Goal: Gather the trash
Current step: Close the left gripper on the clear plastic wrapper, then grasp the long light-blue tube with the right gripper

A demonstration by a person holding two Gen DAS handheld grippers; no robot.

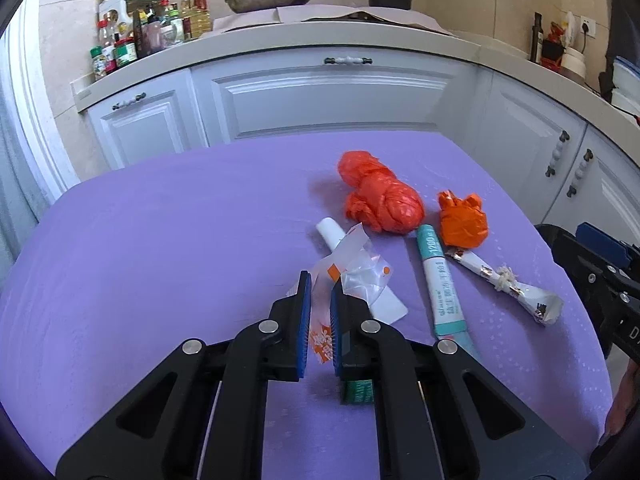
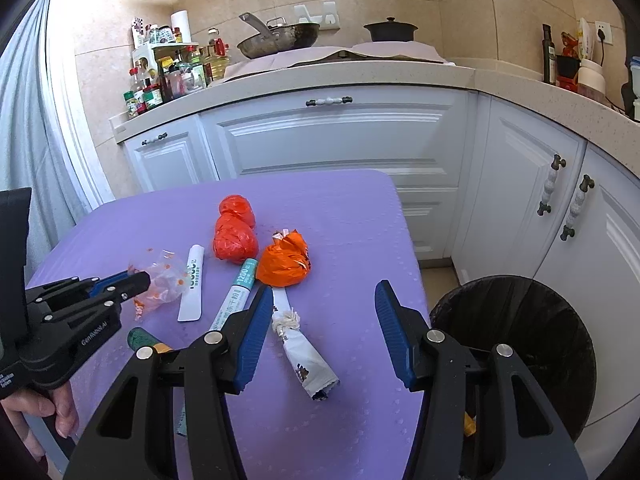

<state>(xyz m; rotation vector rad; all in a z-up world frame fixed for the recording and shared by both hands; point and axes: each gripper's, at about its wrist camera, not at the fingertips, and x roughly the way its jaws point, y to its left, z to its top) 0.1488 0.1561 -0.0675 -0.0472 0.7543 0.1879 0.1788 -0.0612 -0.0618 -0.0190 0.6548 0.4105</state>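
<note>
On purple table (image 1: 160, 240), kitchen cabinets behind: trash laid out for collection, bin (image 2: 516, 344) with black liner on floor just beside table's right edge.

Step in hand (judged): first pick-up. Left gripper (image 1: 320, 292) pressed together on clear wrapper (image 1: 360, 272) with orange print, film crumpled between blue pads (image 1: 306, 312); wrapper apparently at table level, draped over white tube. Right gripper (image 2: 320, 320) spread about half-way, pinching nothing, poised above white twisted packet (image 2: 300, 352) and near teal tube.

Next move (judged): lift of wrapper clear of tube beneath, carry rightward across table to bin, release over opening. Thin film liable to drag tube along or slip from pads; slow lift advisable. Right gripper well placed to descend on twisted packet meanwhile.

Count of trash on table:
- clear wrapper, one, in left grip
- white tube (image 1: 332, 236), one, partly under wrapper
- teal-and-white tube (image 1: 440, 280), one
- red plastic bag (image 1: 380, 196), one, knotted into two lobes
- orange wad (image 1: 462, 220), one, touching twisted packet's far end
- white twisted packet, one
- small green-and-orange item (image 2: 146, 340), one, near table's front, nature unclear

Bin contents mostly hidden; a small orange scrap visible low by its side.
</note>
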